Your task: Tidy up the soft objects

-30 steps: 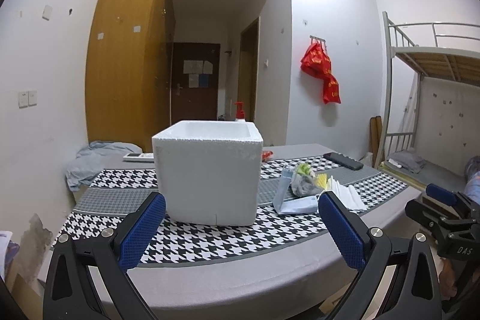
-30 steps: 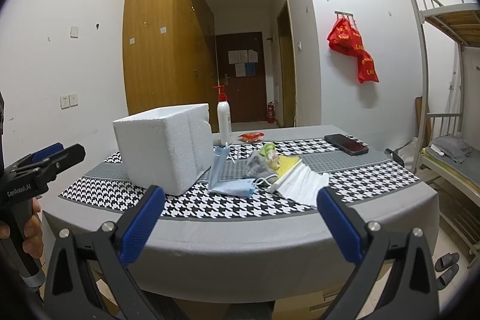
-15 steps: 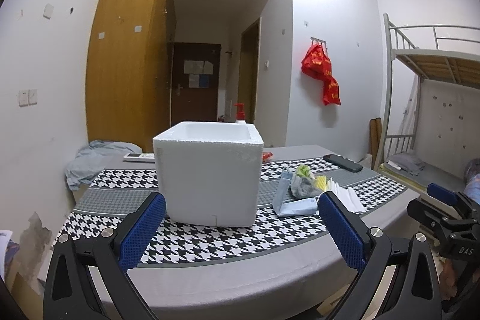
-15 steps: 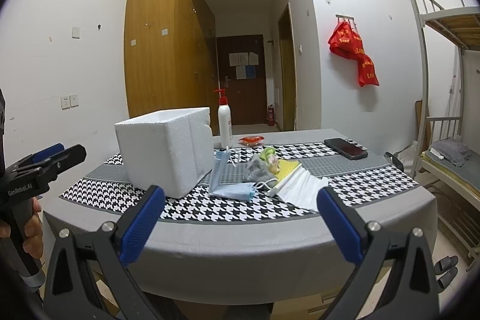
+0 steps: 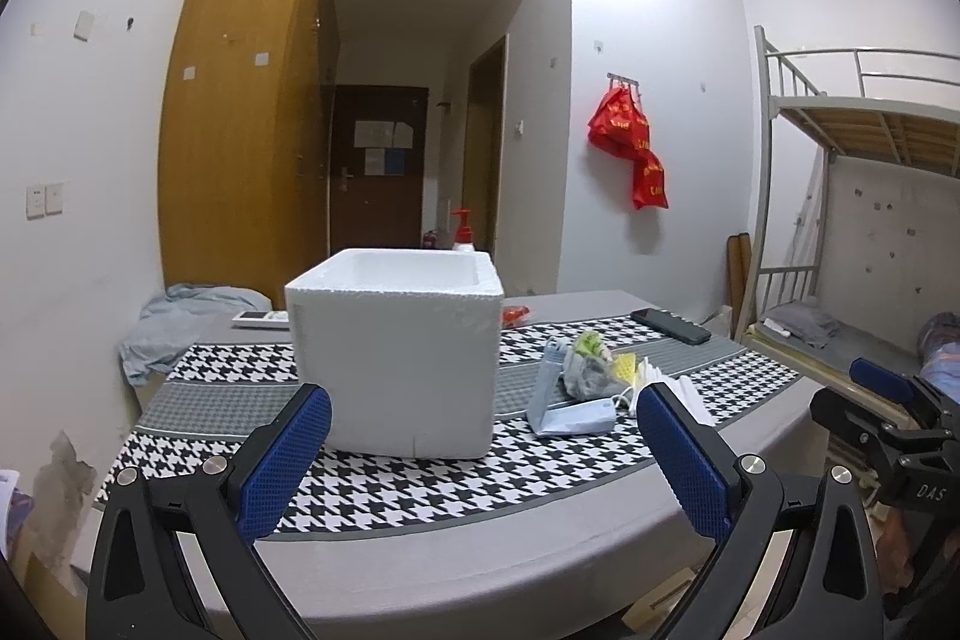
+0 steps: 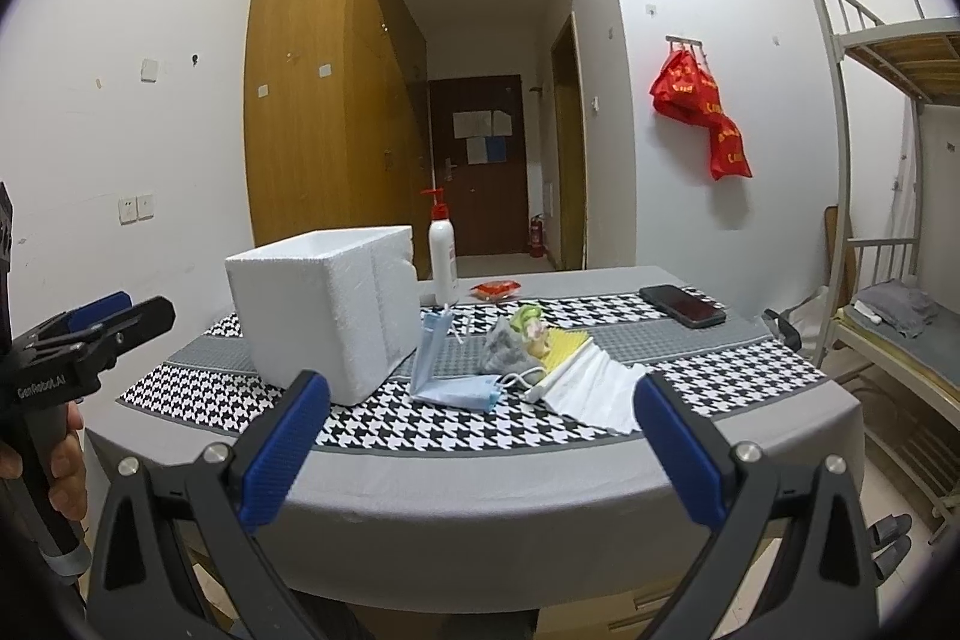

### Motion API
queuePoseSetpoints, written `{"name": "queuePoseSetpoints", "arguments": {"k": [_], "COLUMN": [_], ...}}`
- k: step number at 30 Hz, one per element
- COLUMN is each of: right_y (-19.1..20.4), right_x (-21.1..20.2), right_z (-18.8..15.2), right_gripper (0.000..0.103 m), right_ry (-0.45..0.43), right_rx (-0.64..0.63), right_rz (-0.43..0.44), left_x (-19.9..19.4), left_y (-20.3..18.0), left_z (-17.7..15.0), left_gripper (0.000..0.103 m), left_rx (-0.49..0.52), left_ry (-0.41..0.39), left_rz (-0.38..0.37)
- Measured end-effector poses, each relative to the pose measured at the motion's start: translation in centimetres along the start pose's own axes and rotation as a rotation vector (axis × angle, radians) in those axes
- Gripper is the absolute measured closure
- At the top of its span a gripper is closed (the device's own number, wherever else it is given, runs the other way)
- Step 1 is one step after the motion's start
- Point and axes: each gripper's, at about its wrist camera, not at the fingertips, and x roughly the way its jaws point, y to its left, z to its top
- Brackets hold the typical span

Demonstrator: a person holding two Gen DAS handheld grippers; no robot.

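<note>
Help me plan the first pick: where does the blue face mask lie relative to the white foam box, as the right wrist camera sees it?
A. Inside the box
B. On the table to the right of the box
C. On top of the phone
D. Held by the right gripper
B: the blue face mask lies on the table just right of the white foam box, outside it and ungripped.

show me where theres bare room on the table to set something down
Free: the near grey edge before the houndstooth runner, and the far right stretch around the phone. Crowded: between the foam box and the white folded cloth, where masks pile up.
</note>
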Motion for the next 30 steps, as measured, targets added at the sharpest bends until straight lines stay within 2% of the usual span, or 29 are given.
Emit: {"name": "queuePoseSetpoints", "arguments": {"k": [7, 13, 30], "right_y": [-0.8, -1.6, -4.7], "right_x": [-0.3, 0.0, 4.0], "right_z": [0.4, 0.5, 0.4], "right_gripper": [0.001, 0.001, 0.001], "right_ry": [-0.009, -0.005, 0.074], "right_rx": [0.011, 0.022, 0.039], "right_rz": [-0.011, -0.016, -0.062], "left_x": [0.0, 0.9, 7.9], "left_y": [-0.5, -1.9, -4.8], "left_z": [0.6, 1.0, 0.1], "left_gripper": [0.001, 0.001, 0.001], "left_rx": [-0.026, 0.014, 0.043], "left_ry": [0.007, 0.016, 0.168], "left_rz": [-0.035, -0.046, -0.154]}}
